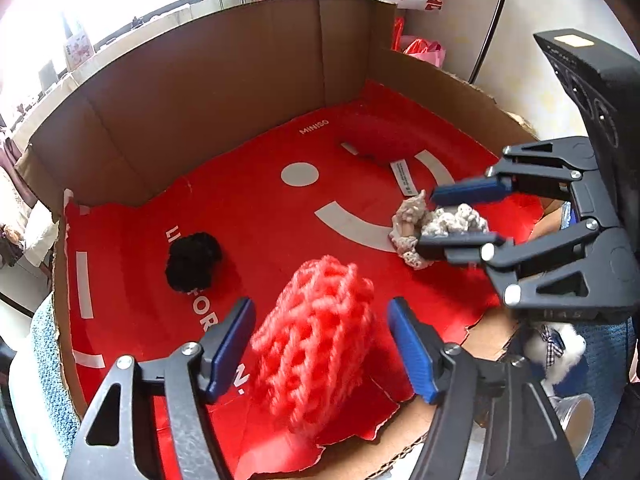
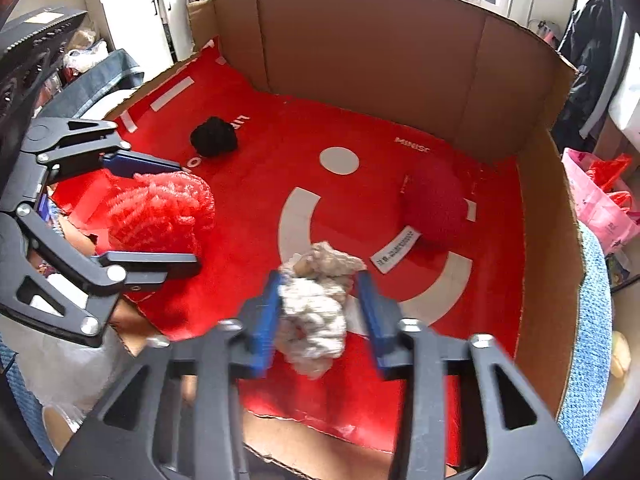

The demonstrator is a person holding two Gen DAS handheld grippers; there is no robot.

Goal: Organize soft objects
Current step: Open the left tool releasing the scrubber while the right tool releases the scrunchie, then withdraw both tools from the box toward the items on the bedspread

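Observation:
A cardboard box lined with red paper holds soft knitted items. My left gripper is open around a coral-red knitted net piece, which looks blurred and free of both pads; it also shows in the right wrist view. My right gripper is open around a beige crocheted scrunchie, also seen in the left wrist view. A black woolly ball lies at the left of the box floor. A dark red soft ball with a white label lies at the right.
The box walls rise at the back and right. The red liner's front edge is torn over bare cardboard. A white fluffy toy sits outside the box. A pink bag stands to the right.

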